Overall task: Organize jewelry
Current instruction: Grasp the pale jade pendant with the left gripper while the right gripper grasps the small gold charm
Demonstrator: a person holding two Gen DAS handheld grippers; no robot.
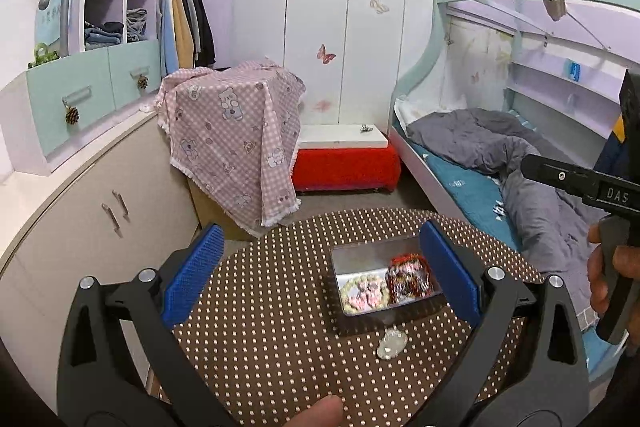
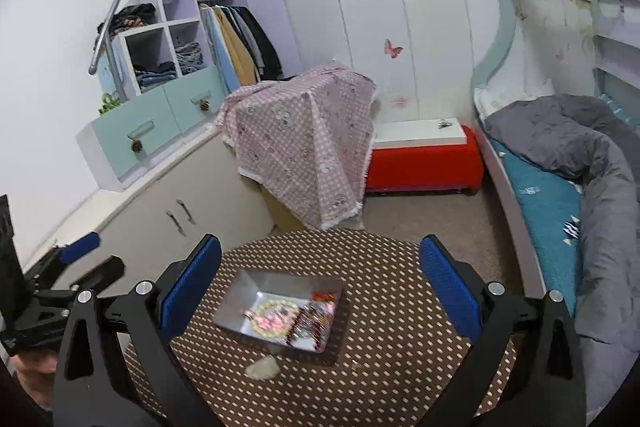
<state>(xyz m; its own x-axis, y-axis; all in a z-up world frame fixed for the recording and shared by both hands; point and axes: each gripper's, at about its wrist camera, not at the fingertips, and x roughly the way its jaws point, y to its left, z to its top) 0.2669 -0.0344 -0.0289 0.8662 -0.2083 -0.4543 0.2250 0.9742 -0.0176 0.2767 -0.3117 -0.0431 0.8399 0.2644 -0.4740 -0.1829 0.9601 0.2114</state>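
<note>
Left wrist view: my left gripper [image 1: 320, 279] gapes empty above the dotted table [image 1: 272, 339]; metal tray [image 1: 360, 259] holds the pale bead bracelet [image 1: 366, 293] and red bracelet [image 1: 410, 277], clear bracelet [image 1: 392, 343] just outside. Right wrist view: my right gripper [image 2: 320, 287] is spread wide too, tray centred.

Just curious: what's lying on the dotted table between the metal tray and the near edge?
A small clear jewelry piece, just outside the metal tray; both wrist views show it.
</note>
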